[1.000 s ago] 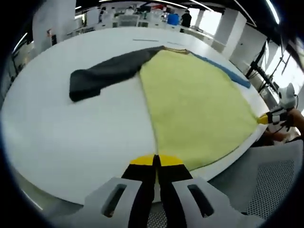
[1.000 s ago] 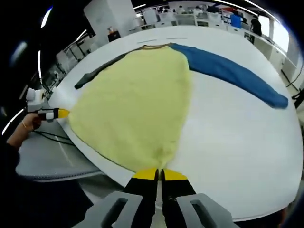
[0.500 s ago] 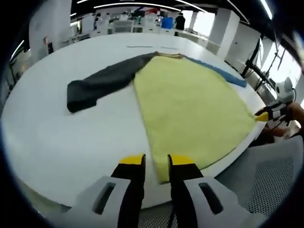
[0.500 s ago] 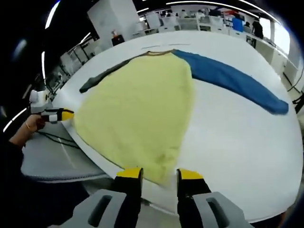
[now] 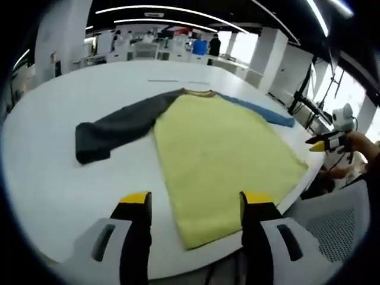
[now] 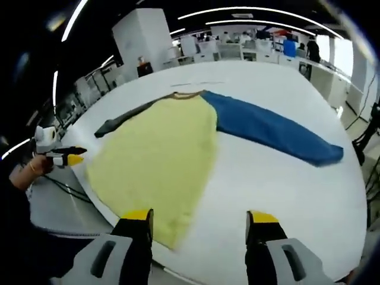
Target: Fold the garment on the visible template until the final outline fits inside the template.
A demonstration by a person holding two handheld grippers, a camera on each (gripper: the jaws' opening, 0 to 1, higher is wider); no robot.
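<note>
A garment lies flat on the white table (image 5: 41, 178): yellow body (image 5: 222, 160), dark grey sleeve (image 5: 116, 127), blue sleeve (image 5: 261, 113). My left gripper (image 5: 193, 205) stands open above the hem's near corner, nothing between its fingers. In the right gripper view the yellow body (image 6: 157, 157) spreads left of centre, the blue sleeve (image 6: 267, 130) stretches right, and the grey sleeve (image 6: 122, 122) peeks out at the far left. My right gripper (image 6: 199, 222) is open over the hem's other corner. Each gripper appears in the other's view: right (image 5: 320, 144), left (image 6: 68, 159).
The table's near edge runs just under both grippers. A mesh chair back (image 5: 347, 225) stands off the table at the right of the left gripper view. A hand (image 6: 29, 172) holds the left gripper. Office desks and people are far behind.
Both grippers have opened, letting go of the hem corners, and pulled back and up. The yellow hem now lies flat on the table.
</note>
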